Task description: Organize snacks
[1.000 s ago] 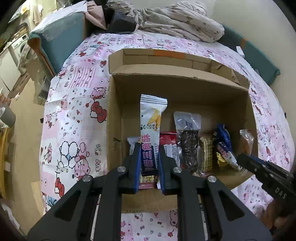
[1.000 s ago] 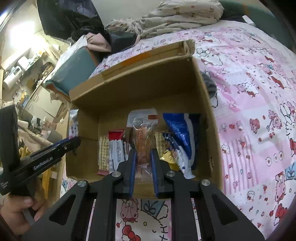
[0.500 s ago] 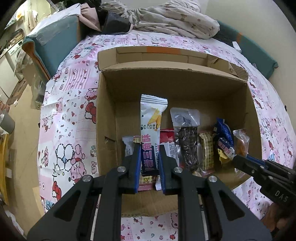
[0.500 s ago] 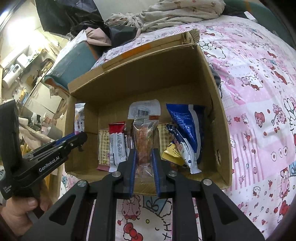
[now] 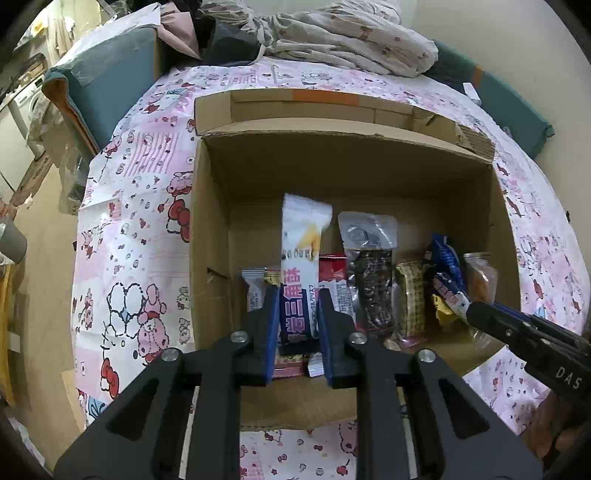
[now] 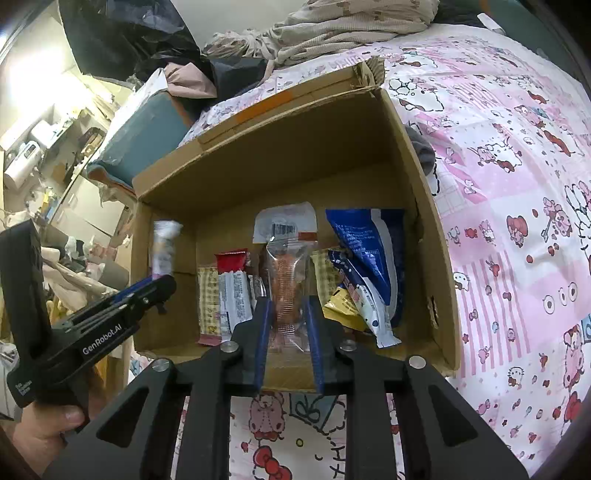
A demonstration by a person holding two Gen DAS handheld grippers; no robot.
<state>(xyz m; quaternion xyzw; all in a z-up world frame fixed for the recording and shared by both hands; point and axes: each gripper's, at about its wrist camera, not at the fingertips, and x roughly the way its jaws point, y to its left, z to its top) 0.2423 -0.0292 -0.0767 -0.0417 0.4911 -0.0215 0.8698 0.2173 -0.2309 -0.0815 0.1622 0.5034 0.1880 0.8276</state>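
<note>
An open cardboard box (image 5: 210, 229) (image 6: 436, 236) lies on a pink cartoon-print bedspread. Several snack packets stand in a row along its near wall. My left gripper (image 5: 297, 314) is shut on a tall white and blue snack bar packet (image 5: 301, 254), upright over the left part of the row; it shows blurred in the right wrist view (image 6: 164, 247). My right gripper (image 6: 286, 314) is shut on a clear packet of orange snack (image 6: 286, 280), held over the row's right part; it also shows in the left wrist view (image 5: 480, 275).
In the box are a red-topped white packet (image 5: 334, 280), a dark clear pouch (image 5: 373, 273), a checked yellow packet (image 5: 410, 295) and a blue bag (image 6: 365, 254). Crumpled bedding (image 5: 332, 33) and a teal cushion (image 5: 99, 77) lie beyond. The floor (image 5: 33, 258) drops off at left.
Both grippers have moved closer over the box, each still holding its packet. The left packet's top now looks blurred from motion.
</note>
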